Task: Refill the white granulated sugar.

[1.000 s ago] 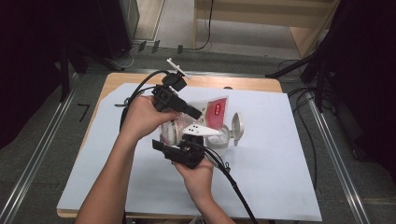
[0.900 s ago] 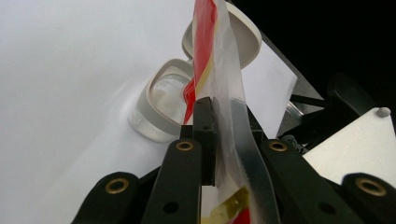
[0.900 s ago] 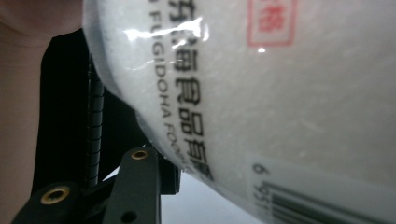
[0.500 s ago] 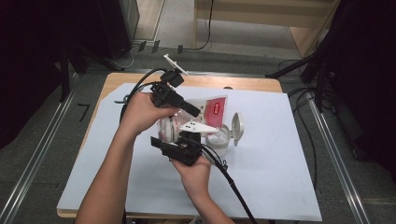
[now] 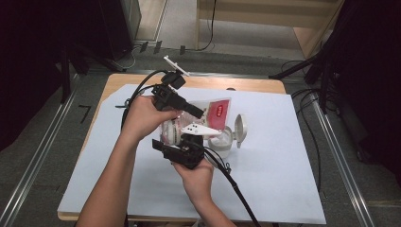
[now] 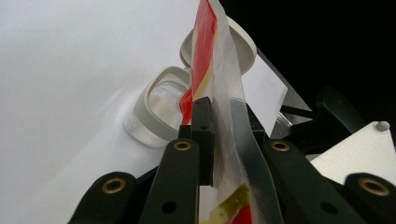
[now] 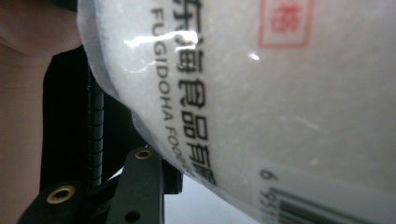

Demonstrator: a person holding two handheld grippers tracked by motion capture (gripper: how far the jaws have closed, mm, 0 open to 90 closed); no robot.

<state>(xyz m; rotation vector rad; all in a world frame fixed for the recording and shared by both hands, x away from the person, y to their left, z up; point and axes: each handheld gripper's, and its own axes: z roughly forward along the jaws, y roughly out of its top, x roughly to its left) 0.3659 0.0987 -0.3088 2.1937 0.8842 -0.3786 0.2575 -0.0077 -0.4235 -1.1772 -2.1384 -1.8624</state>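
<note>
Salt bag (image 5: pixel 215 113) pinched by left gripper (image 6: pixel 224 140) over open container (image 5: pixel 222 139)

white sheet (image 5: pixel 283 161) on wooden table (image 5: pixel 246 84)

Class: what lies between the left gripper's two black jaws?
The flat red-and-clear top edge of the plastic bag of white granules, pinched between the left gripper jaws, seen in the left gripper view.

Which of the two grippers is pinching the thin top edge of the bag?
The left gripper, the upper one, clamps the bag by its flat sealed edge; the right gripper holds its full, grainy body from below.
</note>
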